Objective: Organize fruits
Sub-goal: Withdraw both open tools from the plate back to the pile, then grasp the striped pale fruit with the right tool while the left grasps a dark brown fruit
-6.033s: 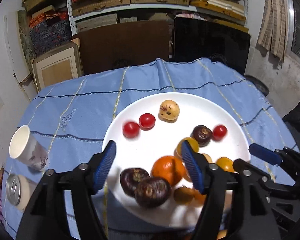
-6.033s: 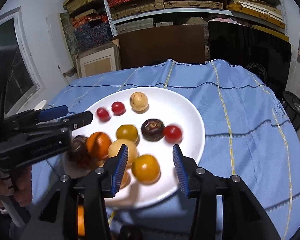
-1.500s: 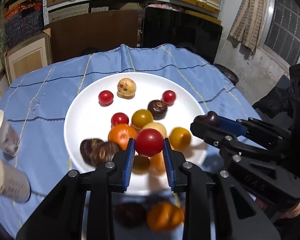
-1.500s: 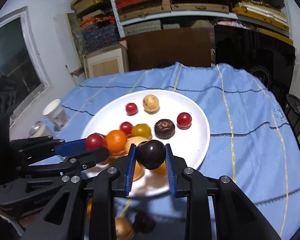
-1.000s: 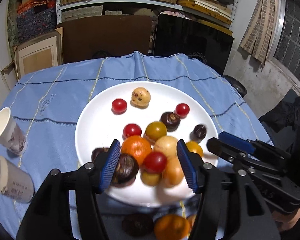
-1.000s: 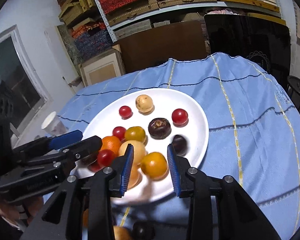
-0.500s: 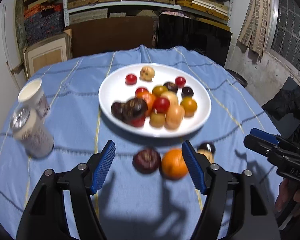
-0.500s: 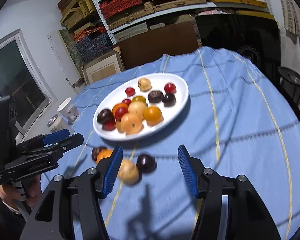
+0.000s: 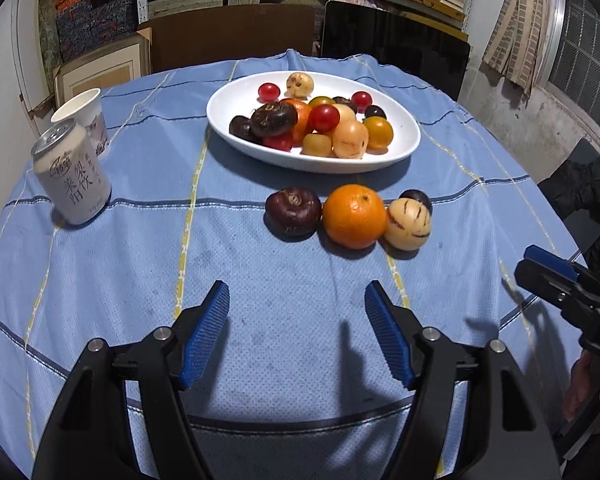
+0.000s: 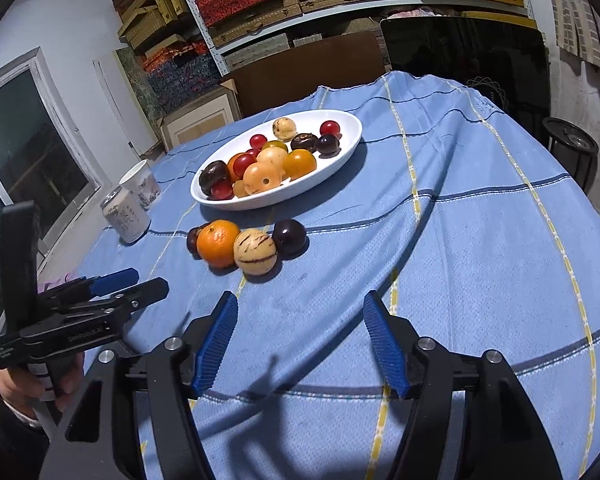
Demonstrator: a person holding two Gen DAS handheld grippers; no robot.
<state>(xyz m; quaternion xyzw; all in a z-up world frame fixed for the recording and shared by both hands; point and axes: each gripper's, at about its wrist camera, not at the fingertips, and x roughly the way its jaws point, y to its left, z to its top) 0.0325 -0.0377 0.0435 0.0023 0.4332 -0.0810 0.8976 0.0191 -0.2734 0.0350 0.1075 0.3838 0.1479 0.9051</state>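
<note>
White oval plate [image 9: 410, 136] on the blue-clothed table [image 9: 260, 280] already held most fruit, while a dark fruit [image 9: 293, 212], an orange [image 9: 354, 216], a striped pale fruit [image 9: 407, 224] and a dark plum [image 10: 288, 237] apparently awaited sorting; left claw [image 9: 296, 334] gaped empty, right claw [image 10: 300, 338] was opening, empty

Bare cloth [image 9: 296, 312] before loose fruits [image 9: 354, 216].

blue-clothed table [image 9: 300, 320], plate [image 9: 412, 136], can [image 9: 74, 184], cup [image 9: 86, 114]
</note>
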